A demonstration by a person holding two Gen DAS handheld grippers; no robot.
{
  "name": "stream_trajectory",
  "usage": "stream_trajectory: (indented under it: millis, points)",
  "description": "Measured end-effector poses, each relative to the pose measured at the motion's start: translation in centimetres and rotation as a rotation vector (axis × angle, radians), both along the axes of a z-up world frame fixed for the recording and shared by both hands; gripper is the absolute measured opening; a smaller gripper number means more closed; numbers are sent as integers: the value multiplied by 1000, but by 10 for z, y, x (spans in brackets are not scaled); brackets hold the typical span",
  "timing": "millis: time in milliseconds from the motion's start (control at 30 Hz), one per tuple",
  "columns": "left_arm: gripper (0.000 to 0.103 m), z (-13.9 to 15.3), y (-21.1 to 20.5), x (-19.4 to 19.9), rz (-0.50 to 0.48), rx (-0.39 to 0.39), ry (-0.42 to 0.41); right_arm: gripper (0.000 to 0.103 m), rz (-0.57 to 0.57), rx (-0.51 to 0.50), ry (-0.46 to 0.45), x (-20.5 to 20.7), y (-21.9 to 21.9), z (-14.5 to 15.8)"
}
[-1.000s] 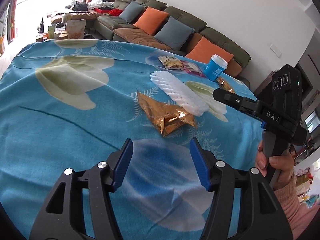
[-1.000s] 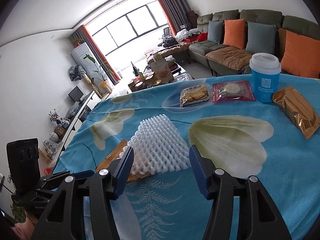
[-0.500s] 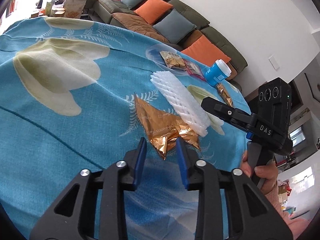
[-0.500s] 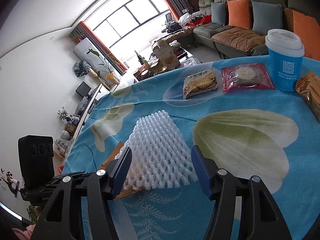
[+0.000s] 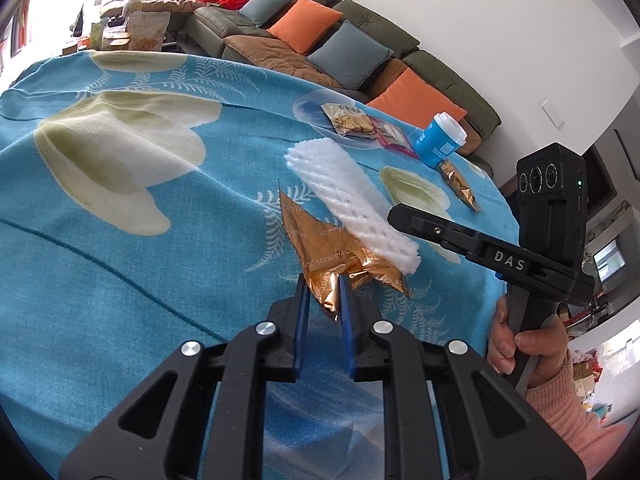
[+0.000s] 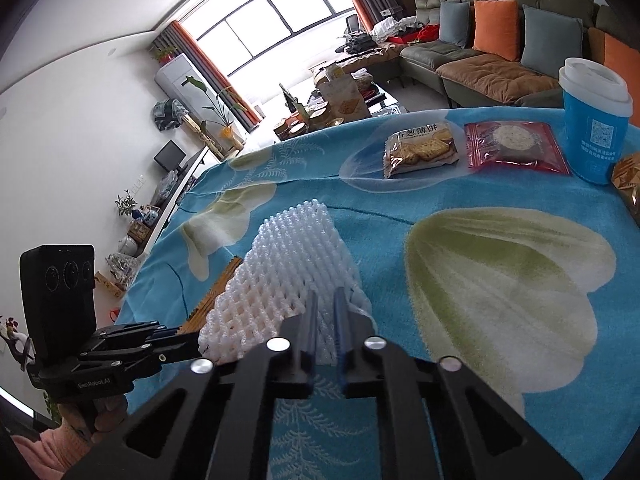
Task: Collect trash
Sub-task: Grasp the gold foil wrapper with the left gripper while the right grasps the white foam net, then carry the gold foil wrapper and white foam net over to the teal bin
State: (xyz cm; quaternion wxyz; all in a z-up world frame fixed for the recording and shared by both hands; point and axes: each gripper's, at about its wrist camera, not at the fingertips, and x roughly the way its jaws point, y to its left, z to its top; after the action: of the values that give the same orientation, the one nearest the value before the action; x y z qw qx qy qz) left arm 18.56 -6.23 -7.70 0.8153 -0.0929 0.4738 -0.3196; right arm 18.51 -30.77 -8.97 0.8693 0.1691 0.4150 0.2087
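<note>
A crumpled gold foil wrapper lies on the blue flowered tablecloth. My left gripper is shut on its near corner. A white foam fruit net lies over the wrapper's far side. In the right wrist view my right gripper is shut on the near edge of the foam net; the gold wrapper peeks out on its left. The right gripper reaches in from the right in the left wrist view.
At the table's far side lie a cracker packet, a red snack packet, a blue paper cup with white lid and another gold wrapper. A sofa with orange and grey cushions stands behind the table.
Both grippers moved forward and closed: the left onto the gold wrapper's corner, the right onto the foam net's near edge.
</note>
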Motion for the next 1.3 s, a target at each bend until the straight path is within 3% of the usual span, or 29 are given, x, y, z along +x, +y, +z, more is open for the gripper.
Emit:
stream_trajectory:
  millis: [267, 333, 400, 467, 567, 767, 833, 900, 933, 1300]
  points:
    - [14, 8, 22, -16, 20, 2, -43, 3, 11, 36, -40, -16, 1, 11]
    - [14, 12, 32, -23, 28, 7, -61, 9, -4, 34, -42, -18, -1, 13]
    - [14, 15, 43, -32, 28, 4, -77, 29, -7, 40, -28, -16, -2, 11]
    - [14, 18, 55, -41, 32, -2, -87, 42, -11, 41, -18, -13, 0, 9]
    - [14, 20, 69, -52, 43, 12, -109, 51, -10, 35, 2, -7, 7, 5]
    - [14, 19, 100, -67, 99, 29, -117, 53, 11, -61, 9, 1, 32, -2]
    - [14, 18, 111, -70, 121, 29, -114, 51, 16, -120, -11, -1, 40, 0]
    - [14, 17, 119, -73, 140, 34, -115, 17, 33, -121, -4, -2, 44, -2]
    - [14, 17, 123, -75, 148, 37, -115, 14, 32, -113, -4, -3, 43, -2]
    - [14, 24, 149, -95, 208, 60, -159, 11, 42, -20, -118, -37, 52, 25]
